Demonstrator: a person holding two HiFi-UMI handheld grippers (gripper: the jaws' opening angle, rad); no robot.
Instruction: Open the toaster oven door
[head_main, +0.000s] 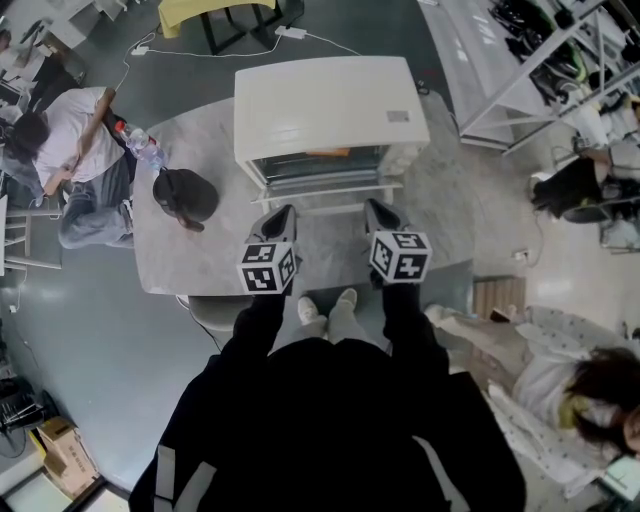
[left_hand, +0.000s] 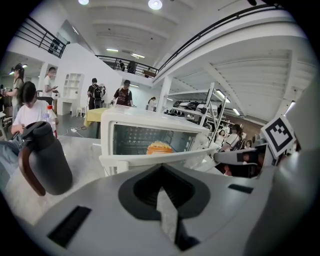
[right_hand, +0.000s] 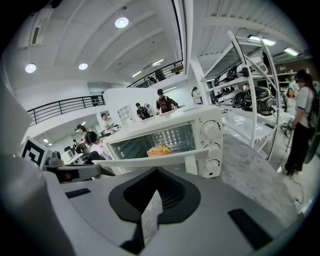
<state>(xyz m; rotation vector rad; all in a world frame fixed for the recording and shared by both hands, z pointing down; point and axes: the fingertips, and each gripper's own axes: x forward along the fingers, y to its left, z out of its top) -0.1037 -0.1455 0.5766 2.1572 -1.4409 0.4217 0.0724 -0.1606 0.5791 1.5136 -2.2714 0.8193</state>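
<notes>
Oven door (right_hand: 150, 161) open; right gripper view shows knobs (right_hand: 213, 149).

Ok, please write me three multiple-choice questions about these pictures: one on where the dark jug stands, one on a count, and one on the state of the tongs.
1. Where does the dark jug stand relative to the toaster oven?
A. on top of it
B. on the table, to the person's left of it
C. inside it

2. How many knobs are on the oven's front?
A. one
B. three
C. five

3. How are the tongs of the left gripper and the right gripper?
A. both shut, nothing between them
B. both wide open
C. the left shut on the jug

Answers:
1 B: the head view shows the jug on the table beside the oven's left side.
2 B: the right gripper view shows three knobs in a column.
3 A: each gripper view shows the tips together and empty.
</notes>
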